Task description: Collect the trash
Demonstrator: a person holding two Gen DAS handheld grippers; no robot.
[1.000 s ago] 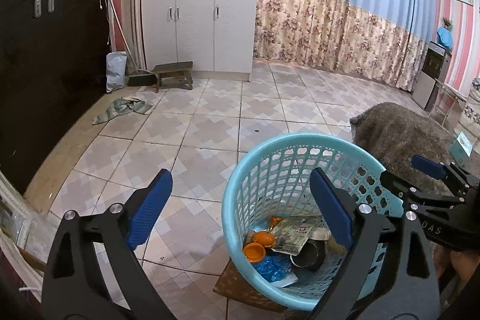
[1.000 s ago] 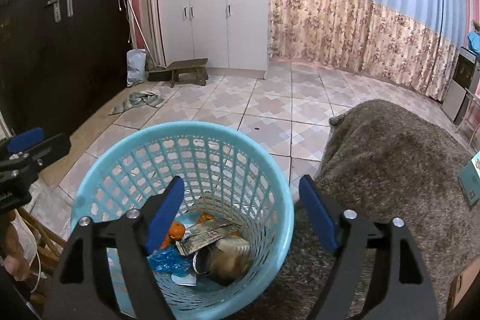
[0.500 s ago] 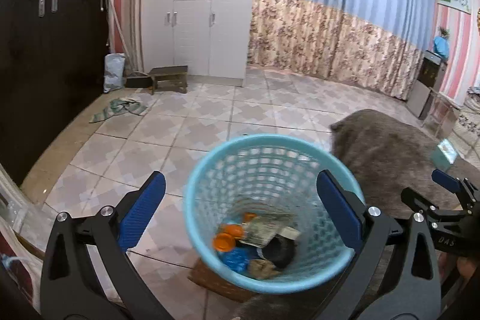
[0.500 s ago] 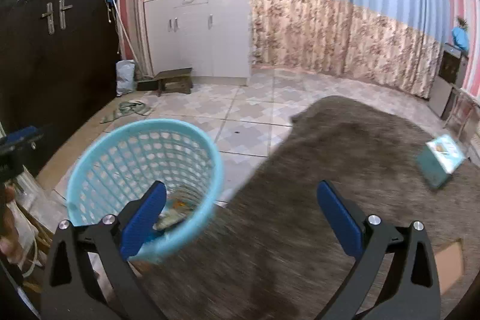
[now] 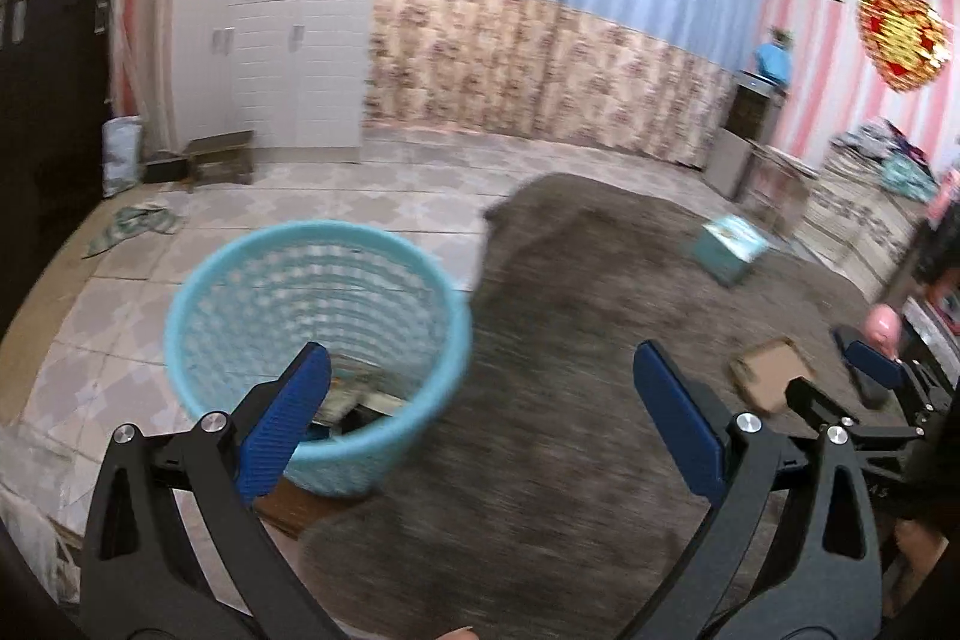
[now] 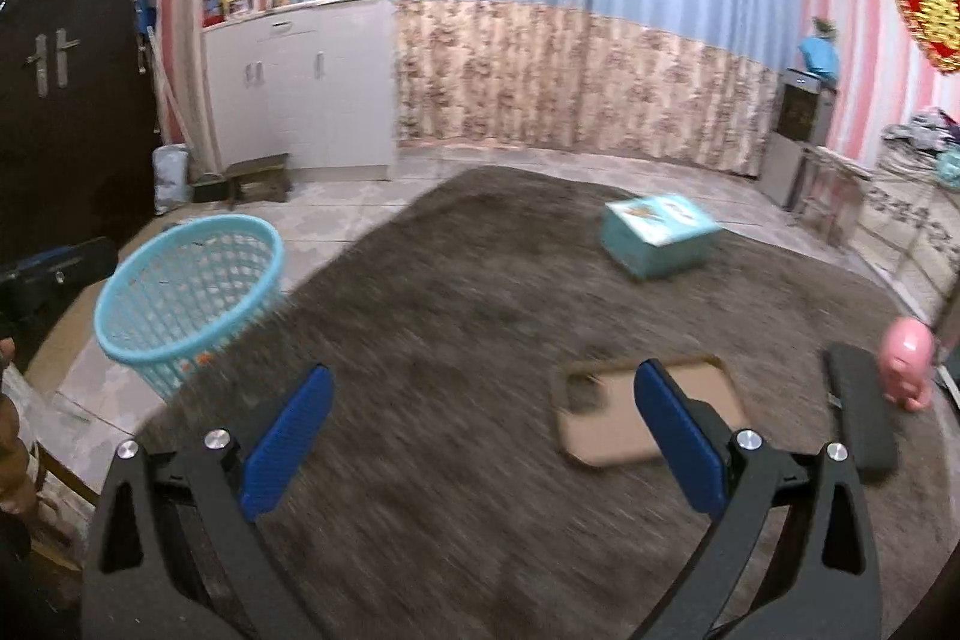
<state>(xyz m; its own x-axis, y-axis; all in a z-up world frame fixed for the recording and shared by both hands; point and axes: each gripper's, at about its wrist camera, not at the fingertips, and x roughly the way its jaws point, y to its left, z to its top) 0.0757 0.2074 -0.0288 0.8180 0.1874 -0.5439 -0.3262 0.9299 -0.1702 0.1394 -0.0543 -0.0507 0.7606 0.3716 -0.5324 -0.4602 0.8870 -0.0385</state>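
One light-blue basket (image 6: 189, 295), one teal box (image 6: 660, 243), one brown tray (image 6: 606, 418), one pink figure (image 6: 909, 363), one rug (image 6: 480, 340)

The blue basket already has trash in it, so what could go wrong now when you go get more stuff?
1. The pink piggy figure and dark flat case sit near the brown cardboard piece on the rug; they might be grabbed as trash by mistake.
2. Both views are blurred, so the open right gripper could miss.
3. The basket stands at the rug's edge; a bump might tip it.
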